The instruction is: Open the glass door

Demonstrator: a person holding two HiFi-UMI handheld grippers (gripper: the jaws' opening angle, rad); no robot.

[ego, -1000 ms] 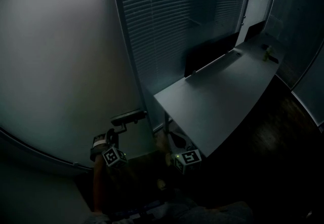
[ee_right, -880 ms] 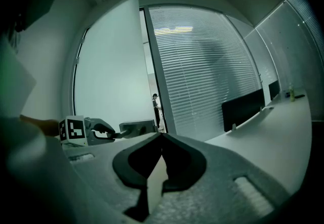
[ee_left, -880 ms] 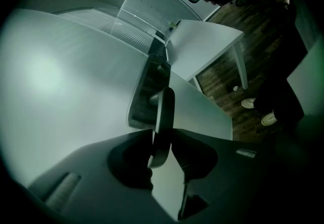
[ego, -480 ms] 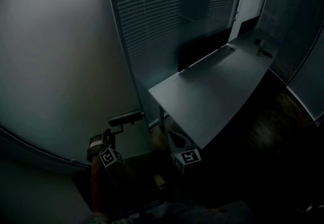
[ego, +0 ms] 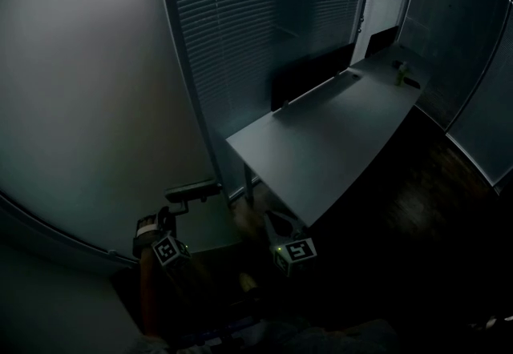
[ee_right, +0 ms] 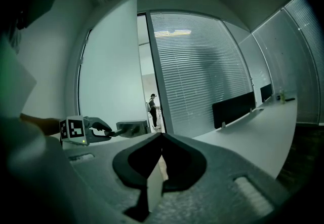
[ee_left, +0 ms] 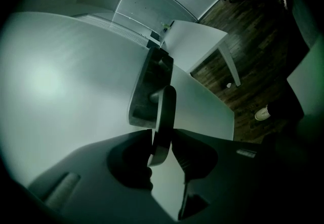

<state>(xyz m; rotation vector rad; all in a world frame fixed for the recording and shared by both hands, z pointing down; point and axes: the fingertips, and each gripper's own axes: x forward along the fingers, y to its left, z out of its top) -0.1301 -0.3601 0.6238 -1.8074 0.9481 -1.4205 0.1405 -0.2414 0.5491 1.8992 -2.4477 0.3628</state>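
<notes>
Dim office: my left claw (ee_left: 162, 139) clamps the handle (ee_left: 165, 109), its bar lying level along the glass door (ego: 80, 104); my right claw (ee_right: 161, 137), pinched empty, sits farther away.

- L gripper (ego: 174, 207): dk grey moulded shell, black jaw pads.
- Own-view details: ribbed patch (ee_left: 61, 187) on one side of the shell, small white label (ee_left: 246, 153) on the other.
- L cube (ego: 167, 249): white faces w/ black square codes, green LED (ee_right: 82, 141) lit at its lower edge.
- R gripper (ego: 274, 220): same grey shell and black pads, w/ ribbed strip (ee_right: 250, 190).
- R cube (ego: 296, 251): blk/wht code, green light (ego: 278, 248) at its edge.
- Sleeves: too dark to tell.
</notes>
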